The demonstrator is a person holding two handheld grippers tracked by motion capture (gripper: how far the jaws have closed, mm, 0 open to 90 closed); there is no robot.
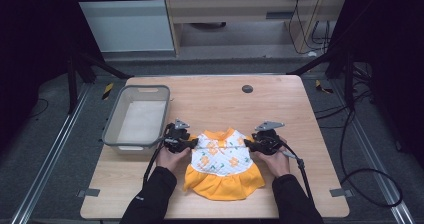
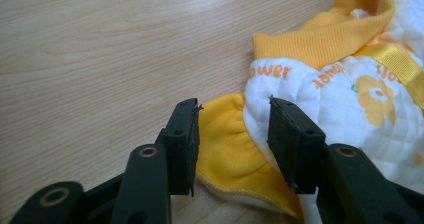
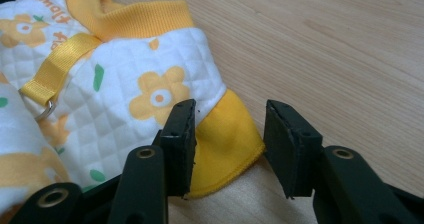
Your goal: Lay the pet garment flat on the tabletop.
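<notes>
A small white quilted dress (image 1: 222, 159) with orange flowers, a yellow collar and a yellow skirt lies flat on the wooden table (image 1: 210, 99). My left gripper (image 1: 193, 143) is low at the dress's left sleeve. In the left gripper view the yellow sleeve (image 2: 225, 144) lies between the spread jaws of the left gripper (image 2: 234, 104), with a gap on both sides. My right gripper (image 1: 248, 144) is at the opposite sleeve. In the right gripper view the yellow sleeve cuff (image 3: 225, 139) sits inside the right gripper (image 3: 230, 105), near the left pad, and the jaws stand apart.
A grey plastic basket (image 1: 112, 120) stands on the table's left side, just behind my left hand. A small black round disc (image 1: 247, 88) sits near the table's far edge. A yellow strap with a metal ring (image 3: 50, 79) is sewn to the dress.
</notes>
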